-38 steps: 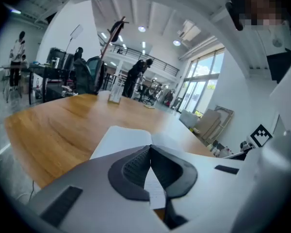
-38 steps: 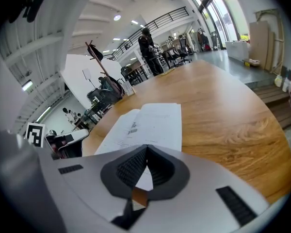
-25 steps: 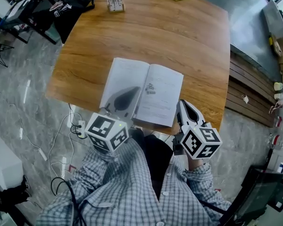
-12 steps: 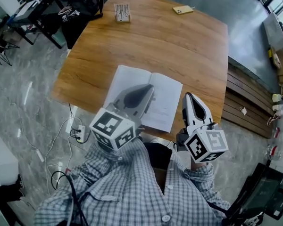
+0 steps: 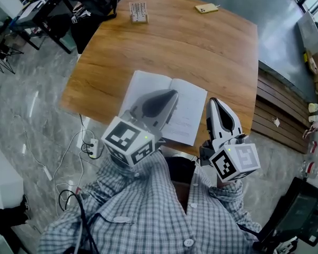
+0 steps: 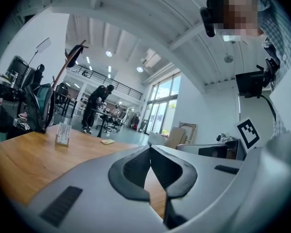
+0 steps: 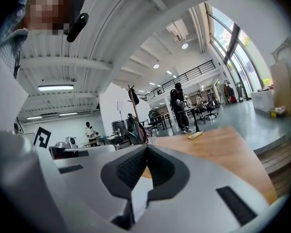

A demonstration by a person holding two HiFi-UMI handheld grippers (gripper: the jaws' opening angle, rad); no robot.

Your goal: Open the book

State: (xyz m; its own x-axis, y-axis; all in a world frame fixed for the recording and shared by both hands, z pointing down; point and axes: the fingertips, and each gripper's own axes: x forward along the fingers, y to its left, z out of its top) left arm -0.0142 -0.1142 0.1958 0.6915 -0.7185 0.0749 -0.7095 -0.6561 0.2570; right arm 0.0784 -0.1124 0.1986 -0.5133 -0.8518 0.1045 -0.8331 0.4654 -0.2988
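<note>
The book [image 5: 188,107] lies open and flat on the wooden table [image 5: 175,41], near its front edge, white pages up. My left gripper [image 5: 173,94] hovers above the book's middle and hides part of the left page. Its jaws are shut with nothing between them; in the left gripper view the tips [image 6: 150,149] meet and point level across the table. My right gripper [image 5: 214,100] hangs just right of the book, also shut and empty. In the right gripper view its tips [image 7: 146,148] meet, and a white page [image 7: 143,191] shows below them.
A yellow phone [image 5: 207,8] and a small card stand [image 5: 138,12] sit at the table's far edge. Cables and a power strip [image 5: 93,147] lie on the floor at the left. Desks, chairs and people stand far behind the table.
Both grippers have risen off the book. The left one has come forward over the book's middle, and the right one has lifted beside its right edge. The book stays open.
</note>
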